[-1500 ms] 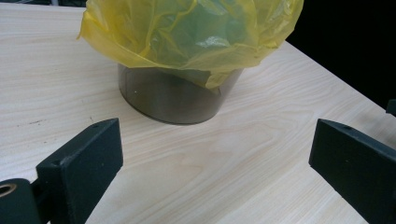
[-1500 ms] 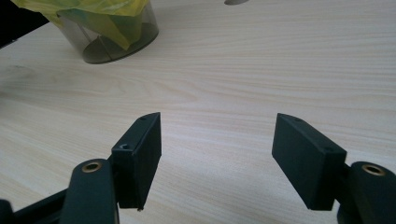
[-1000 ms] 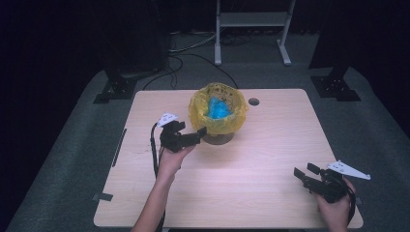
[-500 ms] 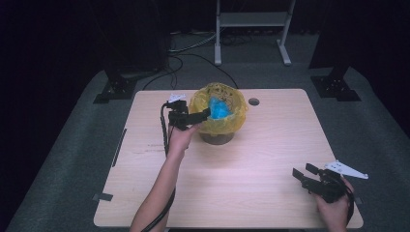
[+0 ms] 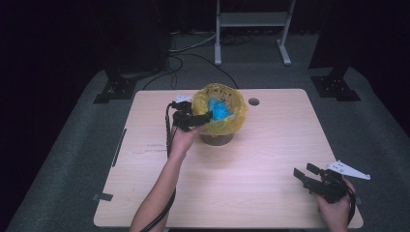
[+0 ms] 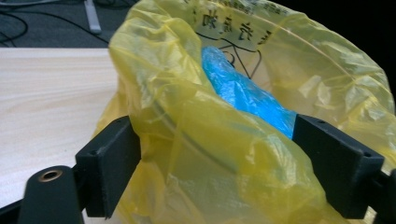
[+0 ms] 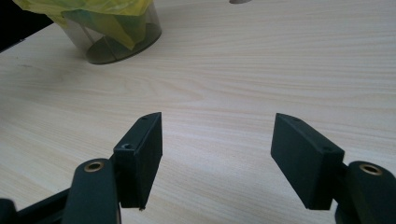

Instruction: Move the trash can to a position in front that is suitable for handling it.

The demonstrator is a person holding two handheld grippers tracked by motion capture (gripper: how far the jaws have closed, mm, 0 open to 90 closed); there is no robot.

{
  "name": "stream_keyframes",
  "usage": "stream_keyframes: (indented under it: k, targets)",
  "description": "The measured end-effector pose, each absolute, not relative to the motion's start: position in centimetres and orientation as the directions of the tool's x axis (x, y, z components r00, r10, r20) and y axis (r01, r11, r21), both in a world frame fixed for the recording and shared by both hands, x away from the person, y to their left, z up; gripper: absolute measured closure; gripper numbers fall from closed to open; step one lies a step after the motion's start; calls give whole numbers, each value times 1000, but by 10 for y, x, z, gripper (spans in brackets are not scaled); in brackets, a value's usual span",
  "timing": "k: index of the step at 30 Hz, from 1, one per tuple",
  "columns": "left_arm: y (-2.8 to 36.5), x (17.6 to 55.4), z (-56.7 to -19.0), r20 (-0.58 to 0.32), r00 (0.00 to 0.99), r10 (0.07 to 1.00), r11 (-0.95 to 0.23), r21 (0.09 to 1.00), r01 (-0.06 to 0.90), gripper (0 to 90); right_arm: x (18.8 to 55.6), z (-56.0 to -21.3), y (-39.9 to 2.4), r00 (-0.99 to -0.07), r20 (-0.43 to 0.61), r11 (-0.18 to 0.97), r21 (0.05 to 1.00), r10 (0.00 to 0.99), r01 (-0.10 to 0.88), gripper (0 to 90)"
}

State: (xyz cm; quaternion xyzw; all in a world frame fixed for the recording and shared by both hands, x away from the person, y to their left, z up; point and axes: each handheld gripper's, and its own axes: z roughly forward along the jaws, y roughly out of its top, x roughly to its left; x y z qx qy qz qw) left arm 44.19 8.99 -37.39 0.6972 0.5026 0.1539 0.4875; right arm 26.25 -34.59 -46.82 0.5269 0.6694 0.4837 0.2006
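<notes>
Both grippers wide open — left gripper [image 5: 200, 117] straddles the rim of the thin yellow plastic bag [image 6: 261, 135] lining the small table bin: light, limp, slippery, so pinch a rim fold; right gripper [image 5: 309, 175] idle.

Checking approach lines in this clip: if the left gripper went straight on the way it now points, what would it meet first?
The left gripper would likely meet the yellow bag first: its folded rim sits between the open jaws. Beyond it lies the blue plastic inside, though depth is hard to judge.
</notes>
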Motion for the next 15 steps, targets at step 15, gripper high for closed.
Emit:
stream_keyframes:
  k: [15]
  targets:
    - [117,393,-380,-309,458,834,23,847,531,156,263,-469,-341,-376,245,-16,855,894,518,334]
